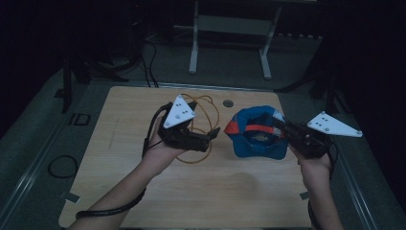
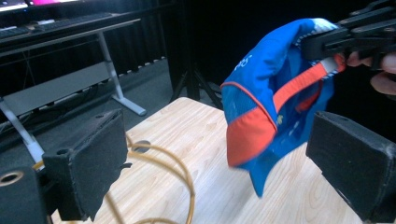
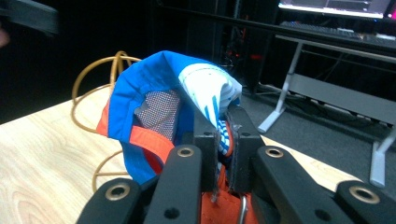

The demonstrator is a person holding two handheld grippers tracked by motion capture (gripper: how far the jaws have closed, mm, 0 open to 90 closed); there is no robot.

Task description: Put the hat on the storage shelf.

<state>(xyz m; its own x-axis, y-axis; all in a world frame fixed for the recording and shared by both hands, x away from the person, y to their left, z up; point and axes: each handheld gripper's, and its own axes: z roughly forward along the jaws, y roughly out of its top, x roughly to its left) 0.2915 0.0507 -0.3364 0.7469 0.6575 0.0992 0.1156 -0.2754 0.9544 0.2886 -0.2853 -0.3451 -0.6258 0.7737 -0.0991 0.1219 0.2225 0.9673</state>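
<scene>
A blue cloth cap (image 1: 256, 136) with orange trim hangs just above the right half of the wooden table (image 1: 191, 191). My right gripper (image 1: 278, 126) is shut on its rim from the right. In the right gripper view the two jaws (image 3: 224, 128) pinch a white and blue fold of the cap (image 3: 154, 88), whose mesh lining shows. My left gripper (image 1: 214, 134) is held left of the cap, pointing at it. In the left gripper view its jaws (image 2: 219, 175) stand wide open with nothing between them, and the cap (image 2: 266, 93) dangles ahead from the right gripper (image 2: 355, 32).
A looped orange cable (image 1: 210, 112) lies on the table under and behind the left gripper. A small round hole (image 1: 228, 103) sits near the table's far edge. A metal desk frame (image 1: 194, 48) stands on the floor beyond the table.
</scene>
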